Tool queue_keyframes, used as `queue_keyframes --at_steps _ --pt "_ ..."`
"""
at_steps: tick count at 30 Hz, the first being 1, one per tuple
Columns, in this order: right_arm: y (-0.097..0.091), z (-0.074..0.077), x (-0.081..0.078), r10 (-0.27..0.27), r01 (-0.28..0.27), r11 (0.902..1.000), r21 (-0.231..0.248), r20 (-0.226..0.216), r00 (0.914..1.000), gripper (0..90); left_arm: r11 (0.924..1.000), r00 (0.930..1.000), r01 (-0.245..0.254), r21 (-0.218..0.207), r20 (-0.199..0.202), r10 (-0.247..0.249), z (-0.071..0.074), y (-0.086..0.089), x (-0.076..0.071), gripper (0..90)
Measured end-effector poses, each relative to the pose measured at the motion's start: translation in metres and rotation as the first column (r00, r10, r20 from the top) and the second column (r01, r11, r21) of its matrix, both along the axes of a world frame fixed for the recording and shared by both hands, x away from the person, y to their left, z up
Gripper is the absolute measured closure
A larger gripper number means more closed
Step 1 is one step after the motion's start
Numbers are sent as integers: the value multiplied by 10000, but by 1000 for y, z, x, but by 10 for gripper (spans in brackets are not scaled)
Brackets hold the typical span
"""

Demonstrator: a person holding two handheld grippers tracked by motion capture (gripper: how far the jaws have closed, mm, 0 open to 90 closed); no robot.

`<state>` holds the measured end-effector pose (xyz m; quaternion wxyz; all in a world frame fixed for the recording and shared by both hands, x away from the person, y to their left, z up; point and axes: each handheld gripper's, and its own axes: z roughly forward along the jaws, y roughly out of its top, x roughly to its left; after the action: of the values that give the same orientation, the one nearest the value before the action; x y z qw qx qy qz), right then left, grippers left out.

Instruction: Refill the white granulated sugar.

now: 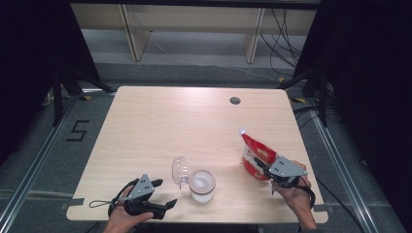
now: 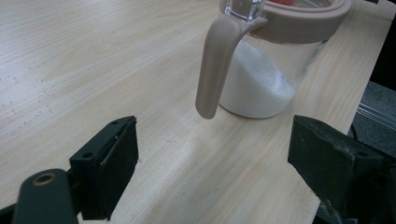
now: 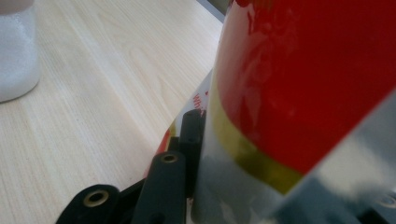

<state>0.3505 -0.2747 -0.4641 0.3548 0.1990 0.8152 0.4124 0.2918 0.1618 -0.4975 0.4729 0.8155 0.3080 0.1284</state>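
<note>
Nearest the high view's camera, two hands enter from the bottom edge, each carrying a gripper. Left gripper (image 1: 160,194): jaws spread wide with nothing between them, resting low on the table (image 1: 194,116) near its front edge, just beside the glass jar (image 1: 201,185). Right gripper (image 1: 260,166): jaws clamped on the lower part of a red pouch (image 1: 256,154), which is held tilted over the table's right side, its white-tipped top (image 1: 241,130) pointing away from the person. In the right gripper view the glossy red film with a yellow band (image 3: 243,154) presses against one black jaw (image 3: 163,186).

Between the hands stands the jar, open, its clear hinged lid (image 1: 179,171) swung back to the left; a pale sealing ring (image 2: 299,21) circles the mouth and a matching clasp (image 2: 215,65) hangs down the wall. Inside lies a white granular powder (image 2: 257,84), heaped against one side and filling well under half.

Step in hand, as judged: the pouch is gripped and carried, still well apart from the jar, so pouring has not begun. The next move calls for bringing the pouch top over the jar's mouth and tipping it there, while the left gripper steadies the jar.

Farther off, a round cable hole (image 1: 235,100) marks the table's far edge; beyond it stand wooden shelf frames (image 1: 194,29).
</note>
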Motion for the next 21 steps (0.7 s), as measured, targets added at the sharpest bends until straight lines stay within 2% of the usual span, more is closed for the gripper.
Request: queue_keyframes --at_steps 3,5,6,7,8,9,10,11,13,14,15,18,19,20,21 --pt "-3 -1 -1 -18 19 9999 171 -63 10000 732 9999 10000 -1 -103 -7 1 0 0 0 159" --pt "-4 0 -2 -93 93 9996 281 3 10000 682 9996 10000 -61 -292 -62 60 0 -1 0 159" --pt "-5 0 -4 -215 222 9986 488 -147 9997 644 9983 9989 -143 -571 -450 117 1 -1 -1 159" --pt "-5 0 -4 -215 222 9986 488 -147 9997 644 9983 9989 -143 -571 -450 117 1 -1 -1 159" --pt "-6 2 -6 -430 455 9952 862 -304 9986 553 9983 9993 -89 -581 -361 68 2 -1 -1 159" --pt "-6 2 -6 -430 455 9952 862 -304 9986 553 9989 9996 -127 -461 -268 115 3 -2 -2 159" --pt "-6 3 -8 -553 577 9937 964 -279 9981 531 9983 9995 -149 -564 -269 134 4 -2 -2 159" --pt "-7 4 -11 -713 752 9904 1159 -376 9967 479 9976 9996 -176 -664 -219 162 4 -1 -2 158" --pt "-9 4 -14 -978 1038 9828 1527 -463 9941 444 9976 9994 -172 -673 -308 151 6 -1 -2 159" --pt "-12 4 -16 -1037 1139 9792 1680 -679 9923 430 9980 9995 -174 -612 -277 157 6 -1 -2 159" --pt "-13 4 -19 -1190 1325 9697 2051 -768 9899 411 9978 9995 -174 -634 -285 157 6 -1 -1 159" --pt "-16 5 -27 -1217 1367 9674 2133 -820 9892 392 9971 9995 -186 -743 -271 167 7 -3 -2 159" --pt "-15 5 -29 -1340 1496 9639 2201 -841 9874 381 9971 9994 -191 -735 -294 170 7 -3 -2 159" --pt "-15 5 -32 -1439 1659 9602 2248 -1112 9833 377 9972 9995 -179 -722 -291 159 7 -3 -2 159" --pt "-16 5 -34 -1557 1742 9565 2339 -954 9832 371 9973 9995 -168 -720 -286 148 7 -3 -3 159"
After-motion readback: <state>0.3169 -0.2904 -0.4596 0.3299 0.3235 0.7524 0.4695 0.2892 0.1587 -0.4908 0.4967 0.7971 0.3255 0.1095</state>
